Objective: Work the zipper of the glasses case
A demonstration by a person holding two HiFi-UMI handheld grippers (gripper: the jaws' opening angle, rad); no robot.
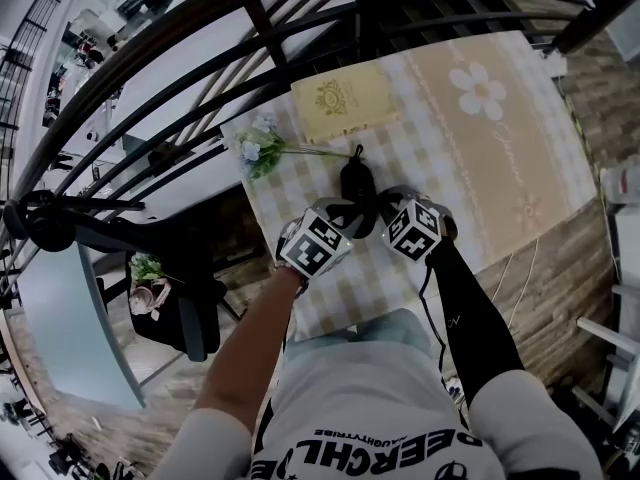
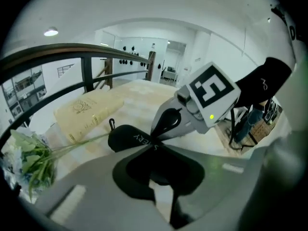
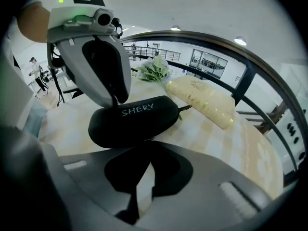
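A black zip glasses case (image 1: 357,182) printed "SHERY" lies on the checked tablecloth (image 1: 470,183). In the left gripper view the case (image 2: 126,136) sits just past my left gripper (image 2: 155,147), whose jaws meet on its near edge. My right gripper (image 2: 155,136) comes in from the right and pinches the same end. From the right gripper view, the case (image 3: 130,119) lies crosswise. My right gripper (image 3: 144,143) is shut at its lower rim, and my left gripper (image 3: 115,101) presses shut on its top. A small pull tab (image 3: 186,109) sticks out at the far end.
A cream-yellow book (image 1: 345,101) lies beyond the case, and a bunch of artificial flowers (image 1: 258,149) lies to the left with its stem reaching toward the case. A dark curved railing (image 1: 200,88) borders the table's far and left sides.
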